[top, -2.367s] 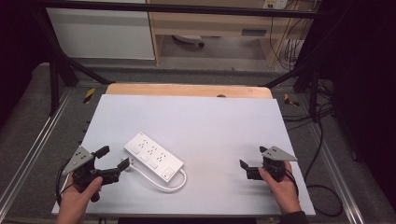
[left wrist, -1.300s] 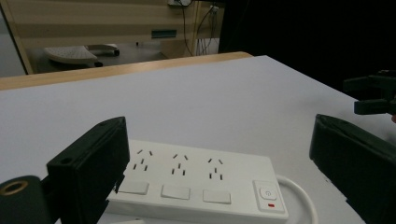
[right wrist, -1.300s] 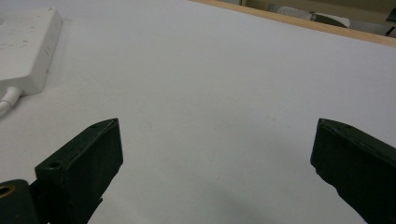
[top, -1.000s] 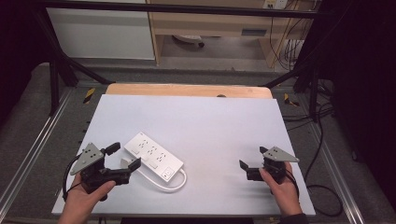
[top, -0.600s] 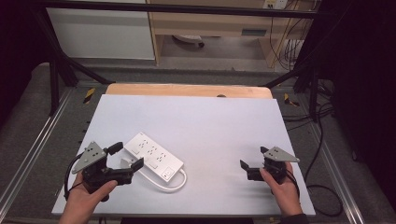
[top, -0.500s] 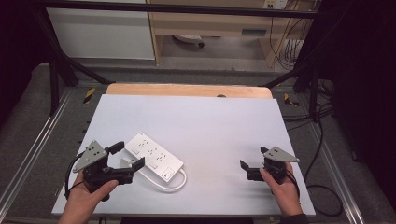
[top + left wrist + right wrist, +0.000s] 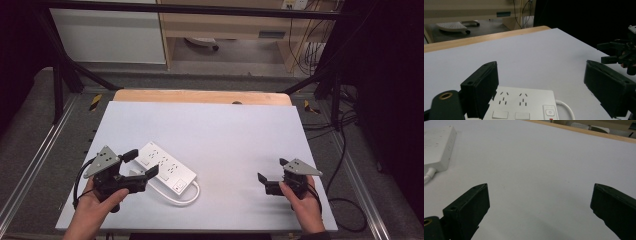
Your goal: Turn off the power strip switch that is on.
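Note:
A white power strip lies flat on the white table, left of centre, with its short white cable looping toward the front. My left gripper is open, its jaws spread over the strip's near-left end. In the left gripper view the power strip lies low between the jaws of the left gripper, sockets and a switch showing. My right gripper stands open at the front right with nothing between its jaws. In the right gripper view the right gripper faces bare table, with the power strip far left.
A wooden strip borders the table's far edge. Metal rails run along both sides, and cables lie on the floor at the right. The right gripper is seen farther off in the left gripper view.
My left gripper has moved right and a little forward, from beside the table's left edge to the strip's end. The right gripper and the strip have stayed put.

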Demonstrator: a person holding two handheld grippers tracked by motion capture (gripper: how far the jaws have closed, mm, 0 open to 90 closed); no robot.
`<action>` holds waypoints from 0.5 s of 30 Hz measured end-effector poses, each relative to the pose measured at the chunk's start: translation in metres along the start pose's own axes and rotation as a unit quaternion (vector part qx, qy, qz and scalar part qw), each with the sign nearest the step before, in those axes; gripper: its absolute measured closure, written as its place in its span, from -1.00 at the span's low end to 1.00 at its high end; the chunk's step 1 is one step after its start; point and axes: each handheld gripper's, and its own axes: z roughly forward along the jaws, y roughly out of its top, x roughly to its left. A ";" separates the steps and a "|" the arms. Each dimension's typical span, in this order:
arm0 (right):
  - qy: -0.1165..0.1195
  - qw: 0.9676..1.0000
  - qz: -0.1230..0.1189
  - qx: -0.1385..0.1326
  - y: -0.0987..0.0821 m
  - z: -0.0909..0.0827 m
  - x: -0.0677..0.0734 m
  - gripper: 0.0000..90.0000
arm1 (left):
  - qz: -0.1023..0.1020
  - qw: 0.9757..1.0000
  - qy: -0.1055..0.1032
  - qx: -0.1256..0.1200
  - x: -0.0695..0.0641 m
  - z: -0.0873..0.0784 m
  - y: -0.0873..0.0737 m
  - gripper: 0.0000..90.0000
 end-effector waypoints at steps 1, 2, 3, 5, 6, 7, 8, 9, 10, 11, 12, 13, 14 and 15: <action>0.000 1.000 0.000 0.000 0.000 0.000 0.000 -0.94 | 0.001 1.000 0.001 0.001 0.000 0.001 0.001 -0.72; -0.001 1.000 0.000 -0.001 0.000 -0.001 0.000 -0.93 | 0.002 1.000 0.003 0.003 0.001 0.003 0.002 -0.72; -0.002 1.000 0.004 -0.002 -0.001 -0.002 0.001 -0.94 | 0.003 1.000 0.004 0.005 0.001 0.005 0.004 -0.72; -0.001 1.000 0.003 -0.004 -0.001 -0.005 0.002 -0.94 | 0.002 1.000 0.003 0.009 0.002 0.007 0.009 -0.71; -0.001 1.000 0.004 -0.005 -0.002 -0.007 0.003 -0.93 | 0.004 1.000 0.004 0.009 0.002 0.008 0.012 -0.71; -0.001 1.000 0.004 -0.005 -0.002 -0.007 0.003 -0.93 | 0.007 1.000 0.004 0.011 0.002 0.009 0.014 -0.71; -0.002 1.000 0.004 -0.006 -0.002 -0.009 0.004 -0.94 | 0.010 1.000 0.003 0.014 0.002 0.010 0.017 -0.71; -0.002 1.000 0.006 -0.007 -0.002 -0.010 0.005 -0.94 | 0.012 1.000 0.003 0.018 0.003 0.011 0.020 -0.71; -0.002 1.000 0.007 -0.008 -0.003 -0.012 0.006 -0.94 | 0.014 1.000 0.003 0.019 0.004 0.013 0.022 -0.72; -0.002 1.000 0.007 -0.008 -0.003 -0.012 0.006 -0.94 | 0.015 1.000 0.003 0.020 0.005 0.014 0.025 -0.72; -0.002 1.000 0.006 -0.007 -0.003 -0.013 0.006 -0.94 | 0.015 1.000 0.004 0.022 0.006 0.016 0.028 -0.72; -0.002 1.000 0.006 -0.007 -0.003 -0.013 0.007 -0.94 | 0.017 1.000 0.005 0.021 0.006 0.017 0.031 -0.71; -0.001 1.000 0.005 -0.006 -0.003 -0.012 0.007 -0.94 | 0.018 1.000 0.005 0.021 0.007 0.018 0.033 -0.71; -0.001 1.000 0.006 -0.005 -0.004 -0.012 0.007 -0.94 | 0.020 0.999 0.003 0.025 0.007 0.019 0.035 -0.71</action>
